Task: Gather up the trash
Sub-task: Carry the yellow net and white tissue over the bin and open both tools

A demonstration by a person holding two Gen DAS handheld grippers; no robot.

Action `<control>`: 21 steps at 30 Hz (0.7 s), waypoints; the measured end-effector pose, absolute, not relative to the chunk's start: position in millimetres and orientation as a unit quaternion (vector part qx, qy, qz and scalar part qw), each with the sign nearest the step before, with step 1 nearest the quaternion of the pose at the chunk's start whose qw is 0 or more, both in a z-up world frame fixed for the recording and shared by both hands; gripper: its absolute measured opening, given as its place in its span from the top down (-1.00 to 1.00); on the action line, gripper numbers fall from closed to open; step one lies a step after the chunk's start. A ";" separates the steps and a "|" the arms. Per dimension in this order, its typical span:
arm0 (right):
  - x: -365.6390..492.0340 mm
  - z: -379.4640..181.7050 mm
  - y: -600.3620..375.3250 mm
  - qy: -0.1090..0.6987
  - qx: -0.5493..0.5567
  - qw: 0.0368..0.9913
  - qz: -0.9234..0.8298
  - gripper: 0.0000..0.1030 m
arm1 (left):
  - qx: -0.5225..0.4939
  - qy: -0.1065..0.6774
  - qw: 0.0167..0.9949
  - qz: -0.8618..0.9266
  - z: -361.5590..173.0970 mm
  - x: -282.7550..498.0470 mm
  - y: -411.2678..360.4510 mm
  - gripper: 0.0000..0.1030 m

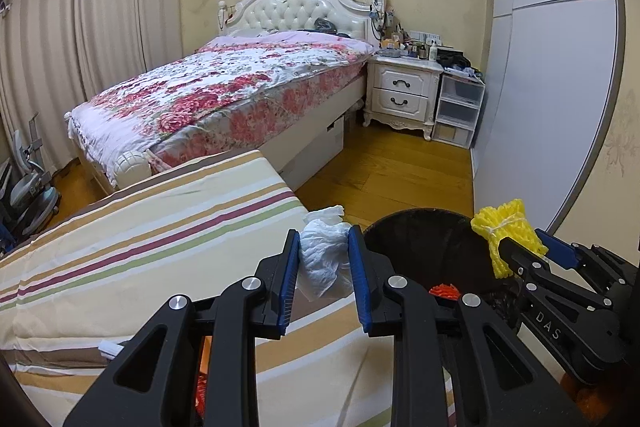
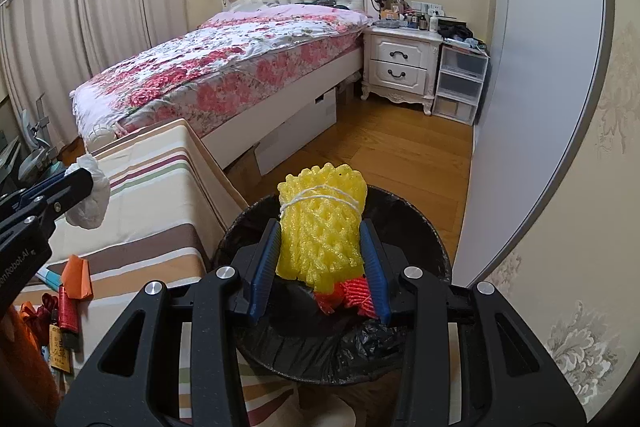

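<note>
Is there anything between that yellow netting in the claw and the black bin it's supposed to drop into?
Nothing visible blocks it. The right gripper holds the yellow foam net directly over the open mouth of the black-lined trash bin. Below it lies only red netting already inside the bin.

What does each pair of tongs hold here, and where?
Left tongs: crumpled white tissue, pinched across its middle. Right tongs: yellow foam net bundle, gripped at its lower sides.
</note>
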State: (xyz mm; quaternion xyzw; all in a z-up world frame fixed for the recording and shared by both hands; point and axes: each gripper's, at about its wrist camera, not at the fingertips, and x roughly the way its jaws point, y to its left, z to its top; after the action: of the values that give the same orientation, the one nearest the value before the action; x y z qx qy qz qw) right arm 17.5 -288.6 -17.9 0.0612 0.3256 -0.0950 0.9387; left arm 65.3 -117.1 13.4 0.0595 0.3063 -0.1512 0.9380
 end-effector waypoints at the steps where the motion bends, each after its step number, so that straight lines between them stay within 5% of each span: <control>1: 18.1 -19.9 -291.6 0.327 0.063 0.938 -0.097 0.24 | 0.062 0.310 0.936 -0.153 9.9 68.3 -122.1 0.50; 15: 38.5 -40.2 -327.3 0.339 0.092 0.928 -0.122 0.21 | 0.097 0.326 0.924 -0.173 -18.0 99.3 -175.2 0.48; 21: 47.5 -51.4 -333.8 0.345 0.103 0.924 -0.129 0.05 | 0.104 0.334 0.923 -0.159 -30.1 109.4 -176.5 -0.16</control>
State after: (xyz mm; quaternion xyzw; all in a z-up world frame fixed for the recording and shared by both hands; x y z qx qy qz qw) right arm 47.5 -333.8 -51.4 0.1031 0.3452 -0.1286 0.9239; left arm 109.4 -176.5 -30.1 0.1042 0.3342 -0.1588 0.9231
